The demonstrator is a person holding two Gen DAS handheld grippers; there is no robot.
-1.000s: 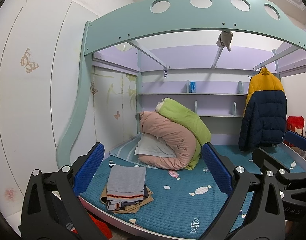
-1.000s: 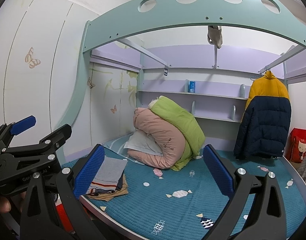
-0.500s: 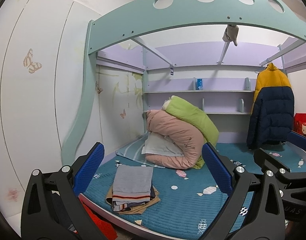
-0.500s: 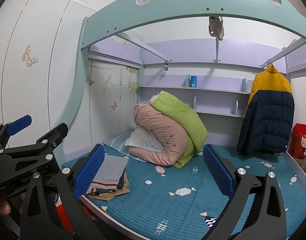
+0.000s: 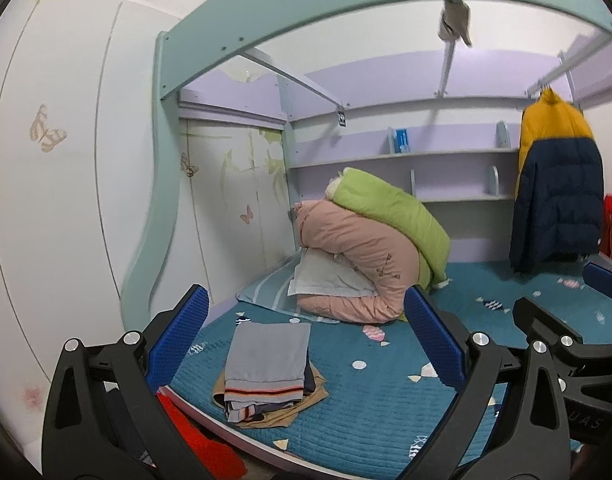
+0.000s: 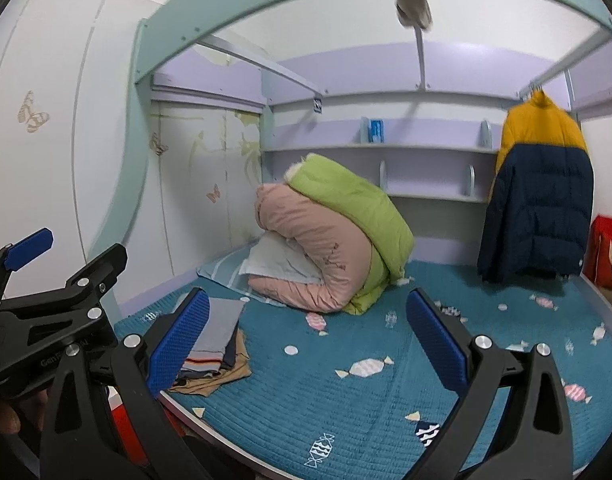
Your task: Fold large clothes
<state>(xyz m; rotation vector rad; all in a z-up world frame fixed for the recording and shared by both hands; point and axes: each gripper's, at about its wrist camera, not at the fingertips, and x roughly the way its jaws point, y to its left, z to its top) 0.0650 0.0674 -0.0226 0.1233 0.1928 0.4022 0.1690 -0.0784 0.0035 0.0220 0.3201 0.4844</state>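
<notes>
A stack of folded clothes (image 5: 268, 364), grey on top over dark and tan pieces, lies near the front left edge of the teal bed cover (image 5: 366, 412). The same stack of folded clothes (image 6: 216, 344) shows partly behind a finger in the right wrist view. My left gripper (image 5: 306, 340) hangs open above the bed's front edge, nothing between its blue pads (image 5: 178, 336). My right gripper (image 6: 306, 340) is open too and holds nothing. The left gripper (image 6: 50, 308) appears at the left of the right wrist view, with a hand under it.
Rolled pink and green duvets (image 5: 370, 248) and a pillow sit at the back of the bed. A yellow and navy jacket (image 5: 554, 184) hangs at the right. A curved teal frame (image 5: 346, 12) arches overhead. A red bag (image 6: 608, 252) stands at far right.
Both cameras have moved closer to the bed and tilted down a little, so the arch rose in view and the folded stack looks larger. Both grippers stay open.
</notes>
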